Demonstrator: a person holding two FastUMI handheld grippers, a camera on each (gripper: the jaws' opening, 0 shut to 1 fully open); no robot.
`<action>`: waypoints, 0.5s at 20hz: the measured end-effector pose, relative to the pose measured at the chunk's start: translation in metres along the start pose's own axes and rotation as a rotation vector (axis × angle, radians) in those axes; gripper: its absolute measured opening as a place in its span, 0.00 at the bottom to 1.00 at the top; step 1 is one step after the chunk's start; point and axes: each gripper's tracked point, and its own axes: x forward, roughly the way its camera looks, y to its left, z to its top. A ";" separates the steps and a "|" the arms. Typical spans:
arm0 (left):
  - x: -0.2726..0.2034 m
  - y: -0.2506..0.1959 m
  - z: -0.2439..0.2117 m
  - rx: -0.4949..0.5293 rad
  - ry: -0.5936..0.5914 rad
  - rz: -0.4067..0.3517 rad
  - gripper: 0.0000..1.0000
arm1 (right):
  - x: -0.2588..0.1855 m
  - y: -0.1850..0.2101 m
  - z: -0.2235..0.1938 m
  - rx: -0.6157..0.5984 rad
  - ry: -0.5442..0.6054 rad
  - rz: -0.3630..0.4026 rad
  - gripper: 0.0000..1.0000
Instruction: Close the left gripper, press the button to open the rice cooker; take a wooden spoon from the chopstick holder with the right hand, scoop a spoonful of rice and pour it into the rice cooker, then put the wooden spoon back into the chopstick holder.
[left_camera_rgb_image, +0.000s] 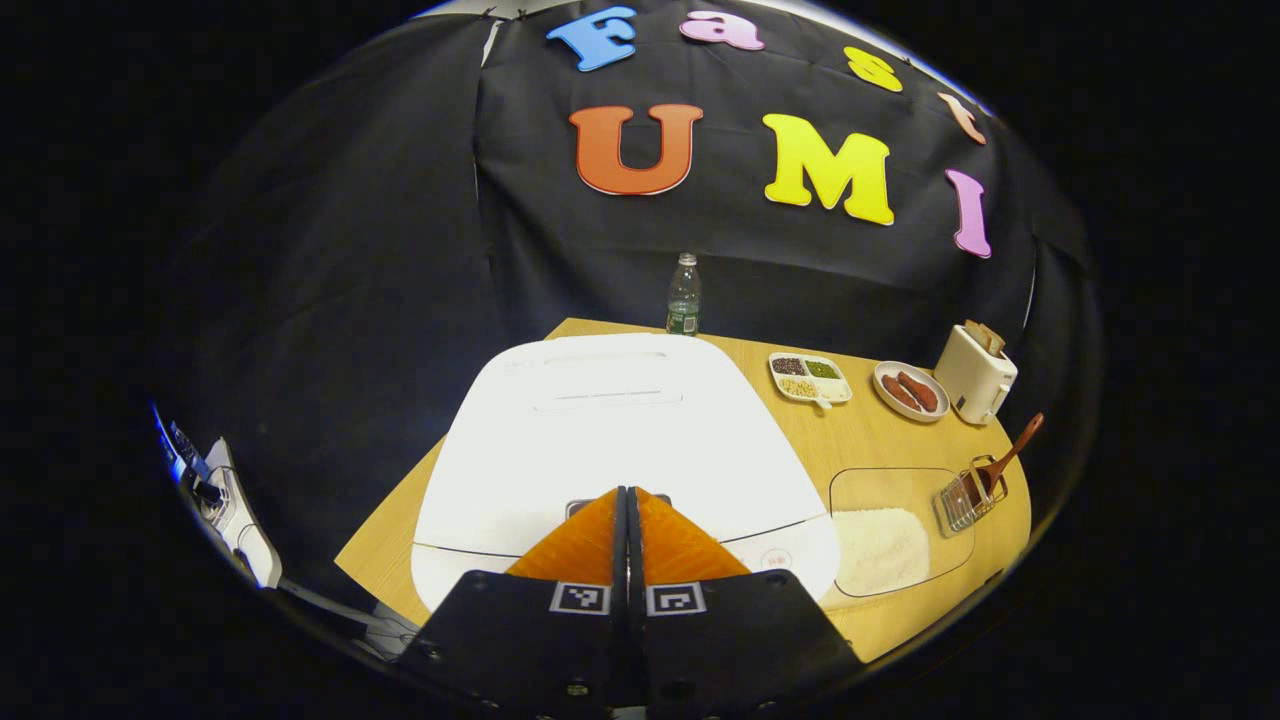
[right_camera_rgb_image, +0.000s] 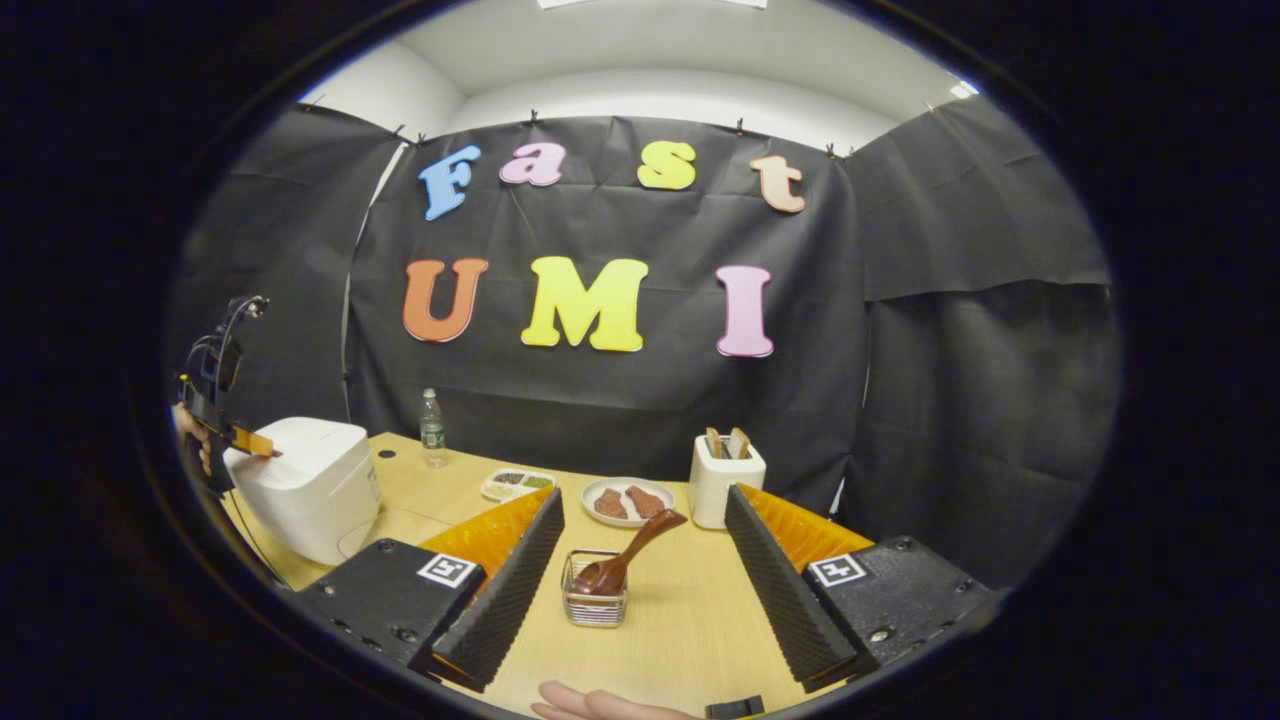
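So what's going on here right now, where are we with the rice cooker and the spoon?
The left gripper is shut, its orange fingers pressed together, tips over the front of the white rice cooker where the button sits. The lid is still down. The right gripper is open and aimed at the chopstick holder, which stands apart from both fingers. The wooden spoon leans in the holder, untouched. The tray of rice lies beside the cooker, so no scooping has started.

No readable text: the water bottle's (left_camera_rgb_image: 684, 295) label and the rice cooker's (left_camera_rgb_image: 620, 440) front markings are too small.
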 end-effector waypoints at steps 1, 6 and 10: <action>0.001 0.000 0.000 -0.024 0.004 -0.003 0.00 | 0.001 -0.001 -0.001 0.000 0.000 -0.005 1.00; 0.003 -0.001 -0.004 0.013 0.116 -0.021 0.00 | -0.003 -0.004 -0.007 0.009 0.022 -0.011 1.00; -0.001 0.000 0.003 0.054 0.085 -0.002 0.00 | -0.008 -0.003 -0.010 0.011 0.029 0.002 1.00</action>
